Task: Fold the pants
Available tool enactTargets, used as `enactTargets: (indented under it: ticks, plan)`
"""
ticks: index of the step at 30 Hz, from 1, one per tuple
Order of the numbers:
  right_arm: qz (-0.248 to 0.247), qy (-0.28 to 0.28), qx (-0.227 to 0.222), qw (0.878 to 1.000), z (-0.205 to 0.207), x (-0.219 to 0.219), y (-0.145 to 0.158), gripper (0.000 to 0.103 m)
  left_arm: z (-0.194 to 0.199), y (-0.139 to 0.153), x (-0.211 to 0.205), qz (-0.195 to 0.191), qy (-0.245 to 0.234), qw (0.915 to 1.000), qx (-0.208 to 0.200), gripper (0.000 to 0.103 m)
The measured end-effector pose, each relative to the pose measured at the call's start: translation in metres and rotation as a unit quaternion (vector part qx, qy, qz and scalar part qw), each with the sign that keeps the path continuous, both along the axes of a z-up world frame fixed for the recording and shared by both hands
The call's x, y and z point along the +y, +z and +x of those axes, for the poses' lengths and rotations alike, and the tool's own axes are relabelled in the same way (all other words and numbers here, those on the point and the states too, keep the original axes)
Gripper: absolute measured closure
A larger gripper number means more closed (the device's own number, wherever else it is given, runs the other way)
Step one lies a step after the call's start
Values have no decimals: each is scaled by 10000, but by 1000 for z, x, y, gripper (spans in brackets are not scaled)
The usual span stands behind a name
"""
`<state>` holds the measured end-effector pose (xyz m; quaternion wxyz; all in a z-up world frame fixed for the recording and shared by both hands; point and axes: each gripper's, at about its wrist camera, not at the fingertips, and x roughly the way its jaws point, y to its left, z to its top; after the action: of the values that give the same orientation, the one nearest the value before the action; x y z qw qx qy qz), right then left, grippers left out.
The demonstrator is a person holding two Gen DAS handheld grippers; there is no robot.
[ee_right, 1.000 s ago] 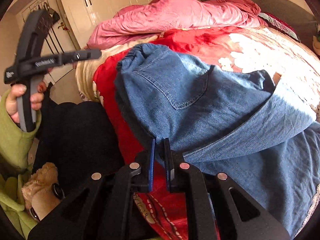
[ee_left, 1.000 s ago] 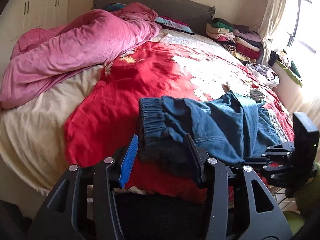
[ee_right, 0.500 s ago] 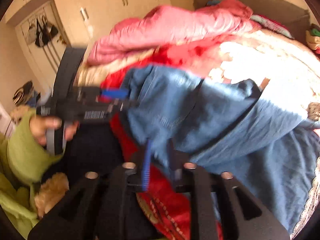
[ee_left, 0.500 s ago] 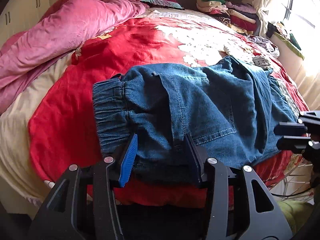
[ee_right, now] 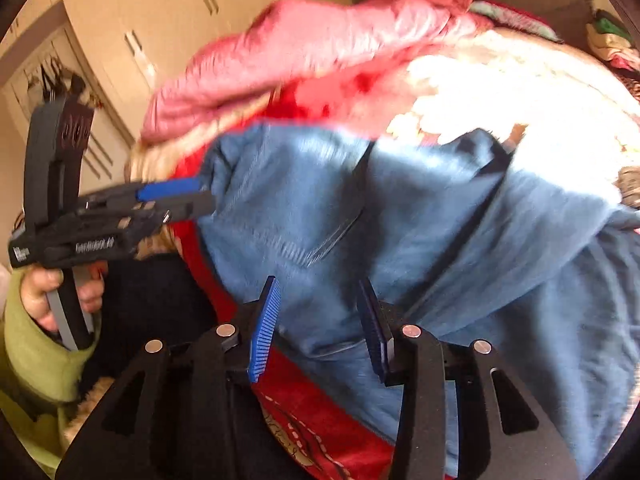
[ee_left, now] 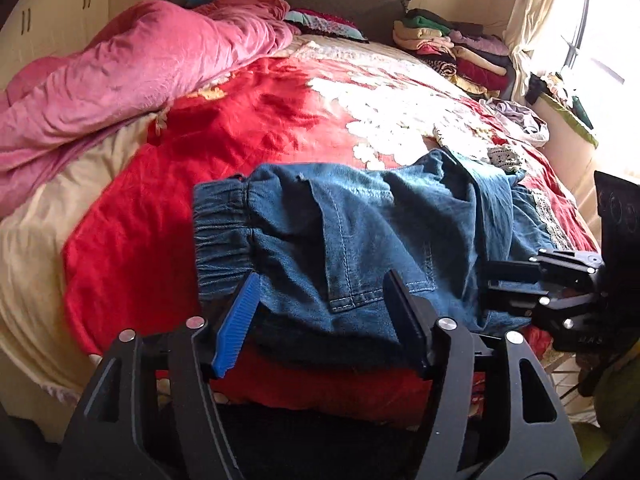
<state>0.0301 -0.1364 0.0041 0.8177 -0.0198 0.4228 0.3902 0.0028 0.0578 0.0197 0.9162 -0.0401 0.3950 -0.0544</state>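
One pair of blue denim pants (ee_left: 360, 240) lies folded over on the red bedspread (ee_left: 224, 152), close to the near edge of the bed, and both grippers are right at it. The left gripper (ee_left: 324, 312) sits at the near hem of the bundle with its jaws spread wide, one blue-padded finger and one black finger flanking the fabric edge beside the back pocket; whether the pads actually touch the denim cannot be told. The right gripper (ee_right: 320, 328) is spread open too, its two blue pads either side of a stretch of denim at the bed edge, gripping nothing; its own view is blurred. In the left wrist view the right gripper (ee_left: 516, 288) comes in from the right side, its tips at the right end of the bundle. The pants run crosswise, long axis left to right along the bed edge, with the gathered elastic waistband (ee_left: 224, 236) pointing left and the legs doubled back across the top toward the right. In the right wrist view the left gripper (ee_right: 176, 200) reaches the waistband corner of the pants (ee_right: 400, 240). One pink duvet (ee_left: 132, 68) is heaped at the far left, and one stack of folded clothes (ee_left: 452, 48) sits by the headboard.
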Motion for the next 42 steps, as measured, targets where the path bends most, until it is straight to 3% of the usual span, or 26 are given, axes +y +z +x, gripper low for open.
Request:
enactTargets:
  ticks: [5, 6, 8, 13, 17, 24, 31, 32, 34, 37, 38, 39, 42]
  plan:
    - [49, -552, -257, 9981, 13, -37, 22, 63, -5, 21, -12, -161, -164, 9996, -174, 41]
    - [29, -694, -306, 9971, 17, -43, 25, 55, -4, 24, -18, -178, -238, 9994, -203, 40]
    - [11, -924, -404, 9949, 26, -58, 34, 53, -1, 27, -31, -253, -445, 9984, -223, 40]
    - [-174, -1289, -578, 9898, 67, -73, 48, 53, 18, 17, -70, -706, -1033, 9921, 118, 40]
    - [-270, -1507, -550, 9867, 109, -77, 53, 53, 34, -1, -105, -793, -1457, 9851, 444, 40]
    - [-737, -1664, -305, 9828, 169, -63, 35, 53, 65, -34, -143, -1036, -1737, 9749, 926, 57]
    - [-1162, -1687, -15, 9788, 218, -33, 6, 51, 91, -50, -153, -1018, -1618, 9757, 1068, 58]
    - [-1224, -1716, 4, 9775, 225, -29, 2, 44, 92, -51, -156, -977, -1626, 9762, 1051, 61]
    - [-1432, -1862, 40, 9720, 240, -24, -8, 42, 92, -52, -159, -854, -1665, 9770, 1019, 88]
    - [-1604, -2011, 121, 9663, 257, -22, -22, 42, 91, -54, -157, -967, -1723, 9747, 1043, 91]
    - [-1622, -2063, 135, 9648, 261, -24, -26, 49, 90, -54, -157, -963, -1740, 9746, 1025, 91]
    - [-1628, -2114, 119, 9637, 263, -27, -28, 67, 89, -53, -156, -983, -1753, 9743, 1017, 91]
    - [-1334, -2149, 128, 9674, 260, -43, -23, 93, 86, -51, -152, -1008, -1770, 9741, 978, 91]
